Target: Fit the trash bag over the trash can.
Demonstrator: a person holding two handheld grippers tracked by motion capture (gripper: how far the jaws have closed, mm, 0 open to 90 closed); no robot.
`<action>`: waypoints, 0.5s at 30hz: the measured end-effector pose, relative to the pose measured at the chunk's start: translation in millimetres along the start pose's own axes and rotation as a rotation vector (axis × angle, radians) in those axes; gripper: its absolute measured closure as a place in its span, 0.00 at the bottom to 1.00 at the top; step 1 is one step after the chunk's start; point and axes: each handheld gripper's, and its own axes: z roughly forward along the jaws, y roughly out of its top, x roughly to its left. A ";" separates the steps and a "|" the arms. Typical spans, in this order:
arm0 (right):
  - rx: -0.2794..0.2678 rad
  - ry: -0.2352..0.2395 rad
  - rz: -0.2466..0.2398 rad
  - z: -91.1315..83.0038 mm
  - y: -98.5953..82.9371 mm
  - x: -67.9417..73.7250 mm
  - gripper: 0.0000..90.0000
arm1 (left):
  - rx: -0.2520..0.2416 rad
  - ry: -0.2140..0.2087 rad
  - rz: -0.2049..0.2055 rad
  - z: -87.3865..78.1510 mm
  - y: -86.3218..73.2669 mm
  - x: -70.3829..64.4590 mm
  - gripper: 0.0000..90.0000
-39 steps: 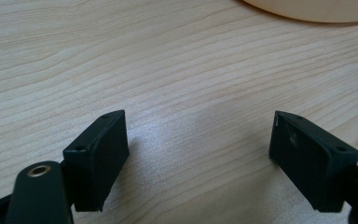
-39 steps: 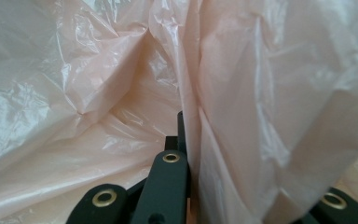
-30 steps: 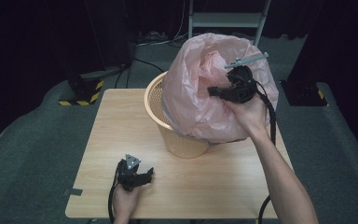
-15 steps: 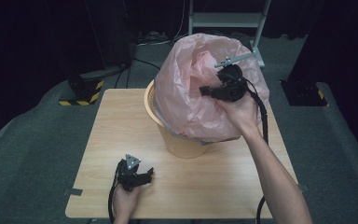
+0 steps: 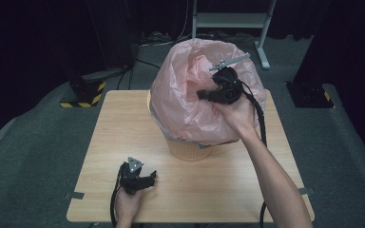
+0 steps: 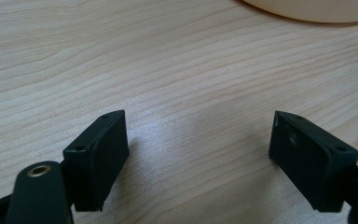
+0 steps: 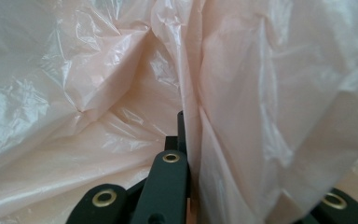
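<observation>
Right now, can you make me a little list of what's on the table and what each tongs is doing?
table: light wooden top
basket: tan, stands on the table, mostly covered by the bag
bag: thin pink plastic, puffed up over the basket
right tongs: shut on a fold of the bag, held up at the bag's side
left tongs: open, low over the bare table near the front edge, holding nothing

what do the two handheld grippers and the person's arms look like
Both the left gripper and the right gripper are black, with flat, blocky black jaws and brass-coloured rivets. The left carries a grey three-cornered plate, the right a grey bar. A black cable trails from each. The forearms are bare, no sleeves.
</observation>
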 end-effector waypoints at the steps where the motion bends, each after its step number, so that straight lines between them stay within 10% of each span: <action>1: 0.000 0.001 0.001 0.6 0.1 -0.4 0.98 | 0.000 0.000 0.000 0.0 0.0 0.0 0.22; 15: 0.040 0.021 0.004 19.6 5.2 1.3 0.98 | 0.003 -0.001 0.001 -0.1 0.2 0.2 0.22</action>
